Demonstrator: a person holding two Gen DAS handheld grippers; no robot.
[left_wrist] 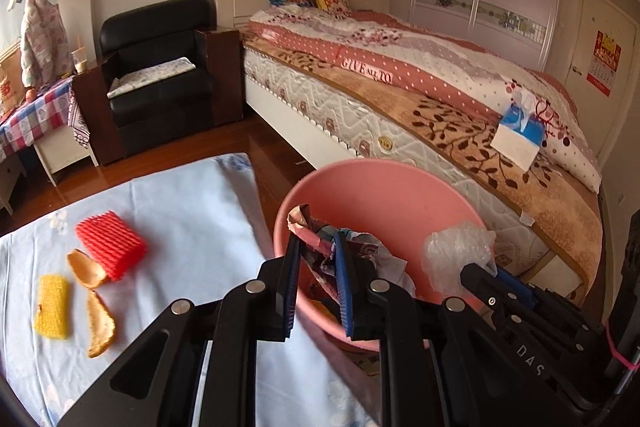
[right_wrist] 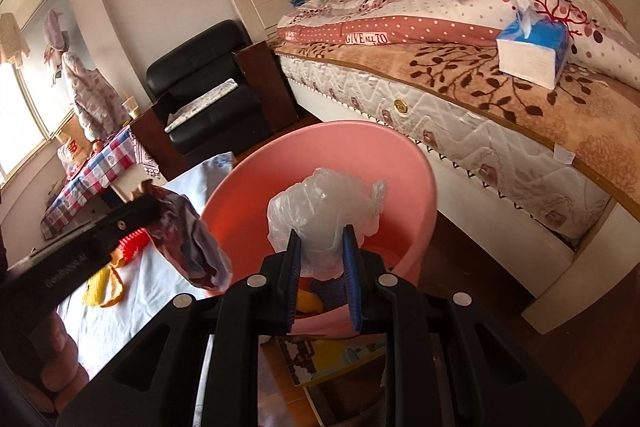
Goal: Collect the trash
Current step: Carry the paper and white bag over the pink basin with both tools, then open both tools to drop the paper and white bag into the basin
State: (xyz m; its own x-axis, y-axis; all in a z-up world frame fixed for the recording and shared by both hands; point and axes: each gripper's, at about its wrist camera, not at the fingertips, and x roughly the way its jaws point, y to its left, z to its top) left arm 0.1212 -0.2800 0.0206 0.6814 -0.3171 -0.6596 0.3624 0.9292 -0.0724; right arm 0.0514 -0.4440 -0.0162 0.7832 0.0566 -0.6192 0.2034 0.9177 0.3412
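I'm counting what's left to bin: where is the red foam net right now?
In the left wrist view the red foam net lies at left on the pale blue cloth, touching an orange peel, left of the pink bin.

Crumpled plastic bag (right_wrist: 320, 211) between blue pads (right_wrist: 352, 275) (gripped) — over pink basin (right_wrist: 416, 187)

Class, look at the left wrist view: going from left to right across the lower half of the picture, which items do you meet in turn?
Yellow foam net → red foam net → crumpled printed paper held in the left tongs → clear plastic bag in the right tongs.
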